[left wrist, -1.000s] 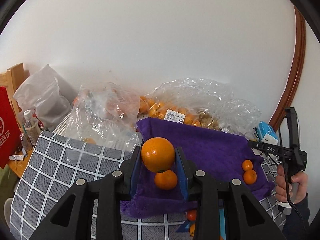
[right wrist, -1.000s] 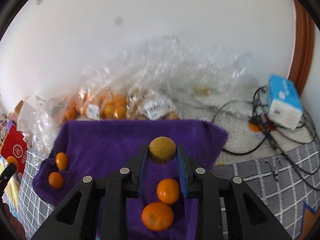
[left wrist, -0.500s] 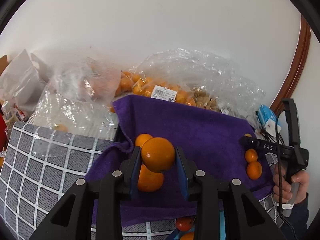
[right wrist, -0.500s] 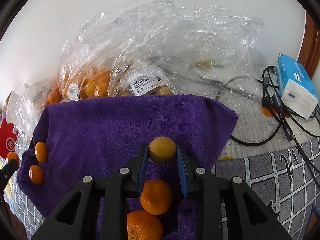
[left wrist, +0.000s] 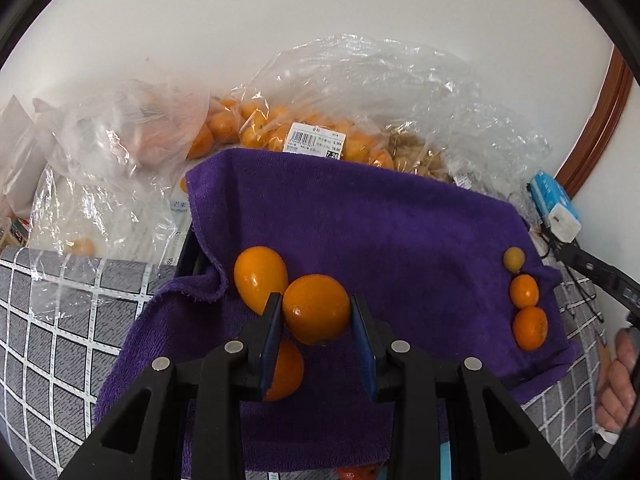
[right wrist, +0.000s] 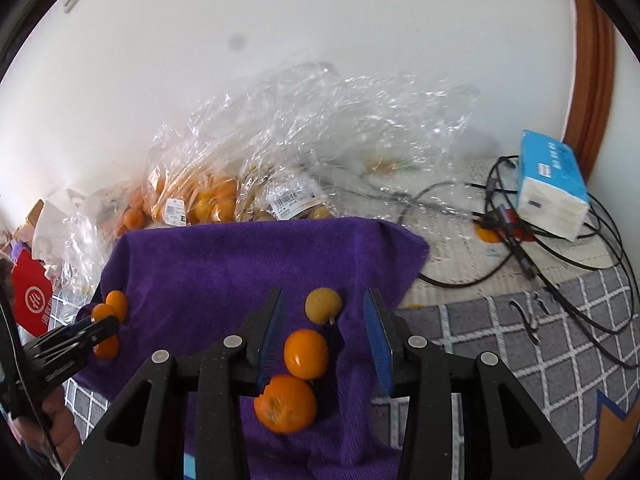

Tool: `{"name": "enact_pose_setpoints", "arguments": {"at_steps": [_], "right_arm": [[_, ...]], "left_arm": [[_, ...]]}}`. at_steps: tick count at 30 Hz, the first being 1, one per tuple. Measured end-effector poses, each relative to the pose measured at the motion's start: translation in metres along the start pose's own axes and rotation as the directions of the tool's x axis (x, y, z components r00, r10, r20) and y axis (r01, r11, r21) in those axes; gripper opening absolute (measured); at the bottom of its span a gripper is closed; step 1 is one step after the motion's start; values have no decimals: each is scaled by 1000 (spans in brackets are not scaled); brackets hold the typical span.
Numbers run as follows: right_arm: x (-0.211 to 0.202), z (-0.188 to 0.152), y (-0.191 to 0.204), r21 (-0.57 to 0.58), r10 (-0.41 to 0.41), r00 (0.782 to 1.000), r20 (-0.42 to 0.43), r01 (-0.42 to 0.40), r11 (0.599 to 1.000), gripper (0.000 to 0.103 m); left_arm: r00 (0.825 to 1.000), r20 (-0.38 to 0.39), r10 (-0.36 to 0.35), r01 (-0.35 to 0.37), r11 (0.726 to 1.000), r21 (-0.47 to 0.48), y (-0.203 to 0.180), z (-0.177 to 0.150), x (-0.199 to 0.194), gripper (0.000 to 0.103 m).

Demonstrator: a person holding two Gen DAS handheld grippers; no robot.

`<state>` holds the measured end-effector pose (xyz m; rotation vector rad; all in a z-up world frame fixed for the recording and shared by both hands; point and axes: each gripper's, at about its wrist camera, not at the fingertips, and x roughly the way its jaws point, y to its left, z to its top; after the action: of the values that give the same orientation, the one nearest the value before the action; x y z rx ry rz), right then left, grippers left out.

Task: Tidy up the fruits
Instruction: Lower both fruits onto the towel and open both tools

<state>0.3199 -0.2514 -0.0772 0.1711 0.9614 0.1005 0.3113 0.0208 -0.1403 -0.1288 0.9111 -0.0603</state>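
Note:
A purple towel (left wrist: pixel 380 232) is spread over the table. My left gripper (left wrist: pixel 315 300) is shut on a large orange (left wrist: pixel 316 308), held just above the towel's left end. Two more large oranges (left wrist: pixel 260 276) lie there, one of them partly under the fingers. My right gripper (right wrist: pixel 324 294) has its jaws opening over the towel's (right wrist: pixel 224 264) right end. A small yellowish fruit (right wrist: pixel 323 305) lies on the cloth between them, and neither pad touches it. Two small oranges (right wrist: pixel 306 354) lie in a row behind it, towards the camera.
Clear plastic bags of fruit (left wrist: pixel 312 132) are heaped against the wall behind the towel. A blue tissue pack (right wrist: pixel 552 192) and tangled black cables (right wrist: pixel 520 248) sit to the right. A grey checked cloth (left wrist: pixel 60 320) covers the table. A hand (left wrist: pixel 616 380) shows at the right edge.
The right jaws have spread and let go of the yellowish fruit, which now rests on the towel. The left gripper has come down and forward with its orange, close over the two large oranges.

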Motion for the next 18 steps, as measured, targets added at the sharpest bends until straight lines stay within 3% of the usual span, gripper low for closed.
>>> {"name": "enact_pose_setpoints", "arguments": {"at_steps": [11, 18], "right_arm": [[-27, -32, 7, -29, -42, 999, 22, 42, 999, 40], [-53, -58, 26, -39, -68, 997, 40, 69, 997, 40]], "left_arm": [[999, 2, 40, -40, 998, 40, -6, -2, -3, 32], [996, 80, 34, -37, 999, 37, 6, -13, -53, 42]]}}
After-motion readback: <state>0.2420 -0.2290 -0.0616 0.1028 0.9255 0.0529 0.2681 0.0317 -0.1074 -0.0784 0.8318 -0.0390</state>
